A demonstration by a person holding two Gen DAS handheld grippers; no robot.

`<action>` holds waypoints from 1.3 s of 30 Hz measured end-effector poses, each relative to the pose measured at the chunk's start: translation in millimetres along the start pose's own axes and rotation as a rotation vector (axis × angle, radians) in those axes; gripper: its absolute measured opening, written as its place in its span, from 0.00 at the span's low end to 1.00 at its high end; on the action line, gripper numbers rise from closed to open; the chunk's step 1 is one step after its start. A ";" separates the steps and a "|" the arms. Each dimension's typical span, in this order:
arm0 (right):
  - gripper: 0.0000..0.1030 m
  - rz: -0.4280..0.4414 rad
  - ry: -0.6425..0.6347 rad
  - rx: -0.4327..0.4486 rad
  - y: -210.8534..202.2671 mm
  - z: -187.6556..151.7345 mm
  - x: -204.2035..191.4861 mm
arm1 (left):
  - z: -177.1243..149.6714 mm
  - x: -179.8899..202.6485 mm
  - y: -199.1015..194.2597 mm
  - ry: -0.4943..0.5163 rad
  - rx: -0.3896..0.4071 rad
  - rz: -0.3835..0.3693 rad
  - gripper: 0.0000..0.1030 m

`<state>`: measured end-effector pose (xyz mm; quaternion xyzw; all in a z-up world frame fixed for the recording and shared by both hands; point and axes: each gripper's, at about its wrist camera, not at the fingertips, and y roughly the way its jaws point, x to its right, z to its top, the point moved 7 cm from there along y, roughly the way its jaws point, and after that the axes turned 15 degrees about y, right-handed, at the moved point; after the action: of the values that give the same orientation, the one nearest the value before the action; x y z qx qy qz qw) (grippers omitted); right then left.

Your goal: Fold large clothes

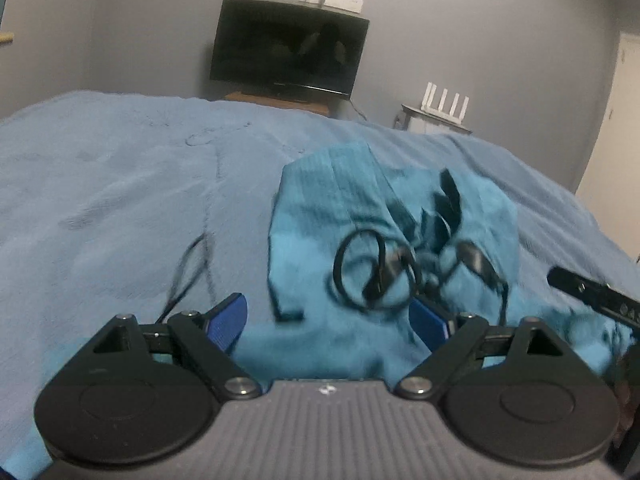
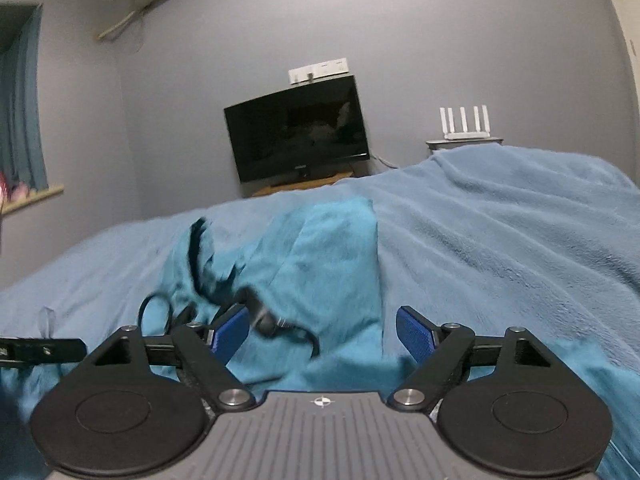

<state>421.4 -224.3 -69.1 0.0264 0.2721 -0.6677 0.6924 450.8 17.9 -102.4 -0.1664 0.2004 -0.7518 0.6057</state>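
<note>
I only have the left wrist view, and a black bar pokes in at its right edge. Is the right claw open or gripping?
Observer: The right claw is open. Its ribbed blue pads stand wide apart and pinch nothing.
Operator: What lies in front of it?
Observer: The crumpled teal fabric garment lies there on the bed, and a blurred black cable crosses it just beside the claw's left pad.
Operator: Anything in the room that I cannot see?
Observer: A long blue curtain hangs by a window at the far left.
</note>
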 end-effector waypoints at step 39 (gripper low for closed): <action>0.13 0.534 0.550 -0.097 60.1 53.9 53.4 | 82.8 -58.6 42.6 -0.273 0.203 -0.339 0.03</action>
<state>494.2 -288.0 -64.8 0.2416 0.4623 -0.4181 0.7437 539.9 59.1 -52.7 -0.2361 0.0094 -0.8295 0.5061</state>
